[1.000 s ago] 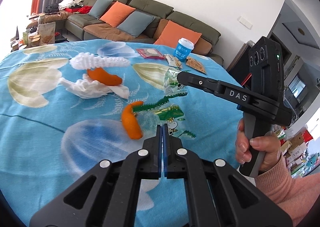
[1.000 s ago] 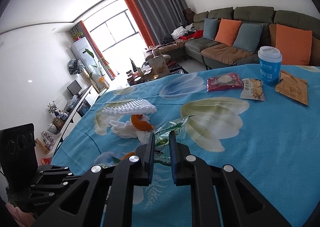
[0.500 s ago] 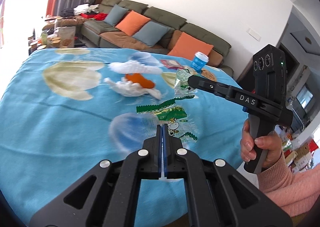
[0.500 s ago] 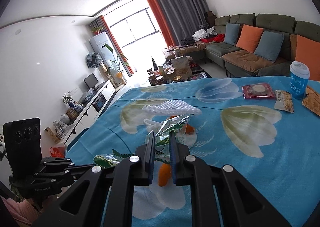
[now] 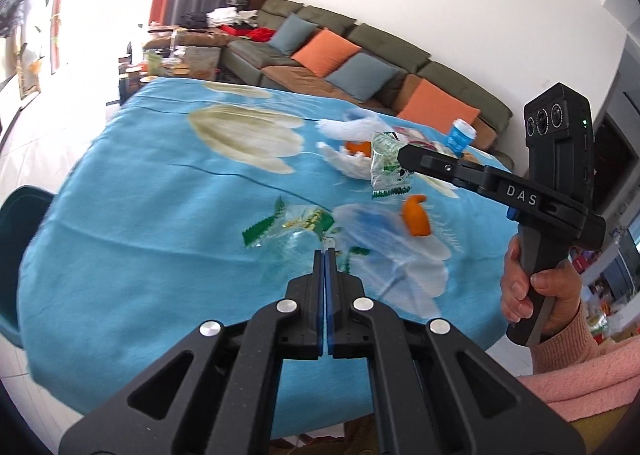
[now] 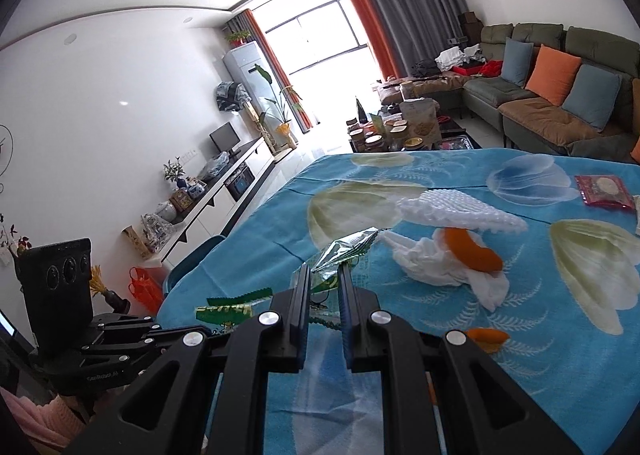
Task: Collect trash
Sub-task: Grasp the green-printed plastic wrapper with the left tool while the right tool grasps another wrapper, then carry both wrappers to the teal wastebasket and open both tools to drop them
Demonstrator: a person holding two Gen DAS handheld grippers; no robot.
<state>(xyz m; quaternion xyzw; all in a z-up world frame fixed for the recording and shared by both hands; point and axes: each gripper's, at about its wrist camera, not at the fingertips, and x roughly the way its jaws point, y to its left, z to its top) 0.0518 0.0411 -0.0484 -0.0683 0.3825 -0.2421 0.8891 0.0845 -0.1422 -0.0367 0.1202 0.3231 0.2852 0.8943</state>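
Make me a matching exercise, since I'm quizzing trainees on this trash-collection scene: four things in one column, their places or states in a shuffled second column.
Things:
1. silvery green wrapper
2. flat green wrapper
3. crumpled white tissue
4. blue paper cup

Places or states:
A. standing upright at the far edge of the table
B. lying on the cloth just ahead of the left gripper
C. pinched in the right gripper, lifted off the cloth
D. bunched under an orange peel

Pairs: 1-C, 2-B, 3-D, 4-A
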